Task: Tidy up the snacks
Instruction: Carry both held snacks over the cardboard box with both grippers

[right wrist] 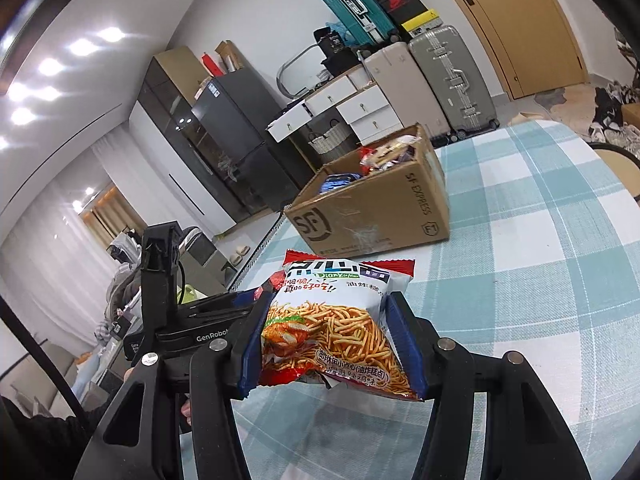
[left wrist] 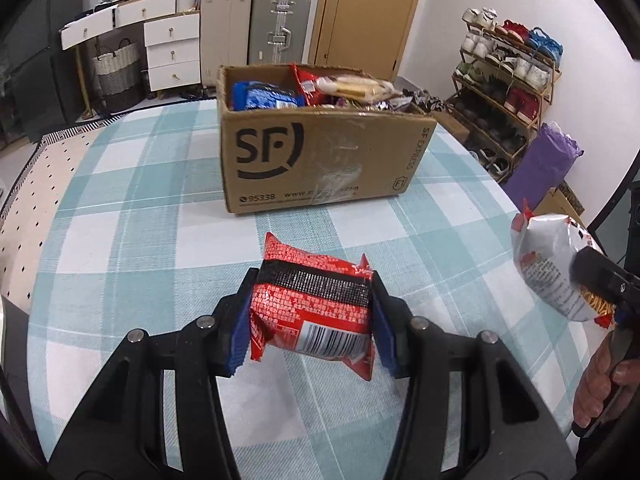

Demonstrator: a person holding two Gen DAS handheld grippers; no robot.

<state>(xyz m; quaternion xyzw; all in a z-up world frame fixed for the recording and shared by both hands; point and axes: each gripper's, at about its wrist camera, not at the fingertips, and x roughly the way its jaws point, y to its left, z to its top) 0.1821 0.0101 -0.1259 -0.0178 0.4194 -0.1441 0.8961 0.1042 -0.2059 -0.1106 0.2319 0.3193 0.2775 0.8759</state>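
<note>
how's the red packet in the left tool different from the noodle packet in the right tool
The red packet is red all over with a black band and a barcode; the noodle packet is mostly white with a noodle photo. The noodle packet looks puffier. Both are pinched between blue pads, clear of the checked tablecloth, short of the cardboard box.

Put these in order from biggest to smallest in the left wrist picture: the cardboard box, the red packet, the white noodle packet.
1. cardboard box
2. red packet, though it sits nearest the camera
3. white noodle packet, partly hidden by the right gripper
</note>
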